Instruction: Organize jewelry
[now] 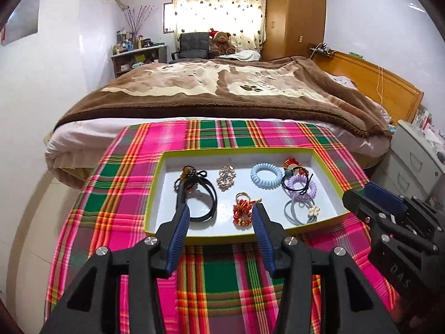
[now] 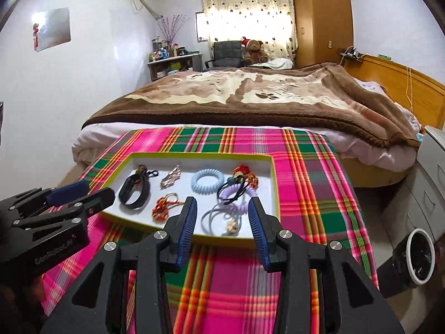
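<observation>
While both our grippers hover above the near edge of the tray [image 1: 155, 194], their jaws stand apart with nothing clamped between them. We see the left gripper [image 1: 221, 208] over the black band [image 1: 207, 200] and red knot charm [image 1: 243, 211], and the right gripper [image 2: 222, 204] over the grey hair ties [image 2: 219, 217]. Inside the tray also lie a blue coil tie [image 1: 266, 176], a purple coil tie [image 1: 301, 185] and a sparkly brooch [image 1: 227, 177]. Under the tray lies a plaid cloth [image 1: 222, 278] by the bed [image 1: 222, 89].
</observation>
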